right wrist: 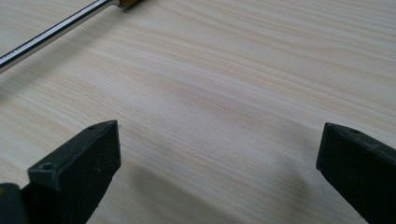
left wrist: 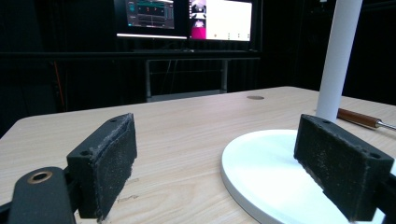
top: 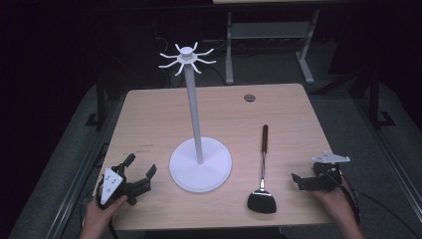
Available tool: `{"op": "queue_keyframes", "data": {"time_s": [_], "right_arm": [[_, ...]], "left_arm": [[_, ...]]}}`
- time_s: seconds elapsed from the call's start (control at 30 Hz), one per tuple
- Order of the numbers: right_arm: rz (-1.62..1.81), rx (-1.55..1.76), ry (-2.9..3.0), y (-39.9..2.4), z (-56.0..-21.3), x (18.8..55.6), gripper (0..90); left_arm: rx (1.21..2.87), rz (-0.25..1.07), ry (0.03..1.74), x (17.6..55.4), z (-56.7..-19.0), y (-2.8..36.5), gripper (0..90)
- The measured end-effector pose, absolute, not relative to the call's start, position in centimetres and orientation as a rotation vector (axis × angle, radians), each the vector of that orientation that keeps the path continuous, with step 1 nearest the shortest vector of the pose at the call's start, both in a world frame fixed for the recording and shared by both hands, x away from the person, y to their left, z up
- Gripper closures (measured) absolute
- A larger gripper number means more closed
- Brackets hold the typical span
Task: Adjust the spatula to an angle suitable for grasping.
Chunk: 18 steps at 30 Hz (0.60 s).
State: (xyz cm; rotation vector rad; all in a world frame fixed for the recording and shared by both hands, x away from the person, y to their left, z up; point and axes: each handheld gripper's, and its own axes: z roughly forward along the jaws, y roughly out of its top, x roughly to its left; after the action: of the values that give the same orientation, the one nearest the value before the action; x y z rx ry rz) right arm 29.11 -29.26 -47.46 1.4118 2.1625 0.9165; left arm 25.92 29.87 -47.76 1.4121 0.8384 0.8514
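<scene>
right gripper (right wrist: 219,163) wide open, empty, near spatula (top: 262,172)

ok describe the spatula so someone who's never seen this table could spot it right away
Start at the tall white hook stand in the middle of the wooden table. Just right of its round base, between it and the right gripper, lies the spatula, blade toward the person. It alone on the table has a flat black blade, a thin metal shaft and a brown wooden handle.
</scene>
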Motion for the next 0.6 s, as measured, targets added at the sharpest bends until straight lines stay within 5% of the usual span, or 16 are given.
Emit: {"op": "queue_keyframes", "data": {"time_s": [0.6], "right_arm": [[0.987, 1.397, 2.176, -28.4, -46.0, 30.8, 2.8]], "left_arm": [[1.405, 0.853, 0.847, 25.9, -47.8, 29.9, 12.6]]}}
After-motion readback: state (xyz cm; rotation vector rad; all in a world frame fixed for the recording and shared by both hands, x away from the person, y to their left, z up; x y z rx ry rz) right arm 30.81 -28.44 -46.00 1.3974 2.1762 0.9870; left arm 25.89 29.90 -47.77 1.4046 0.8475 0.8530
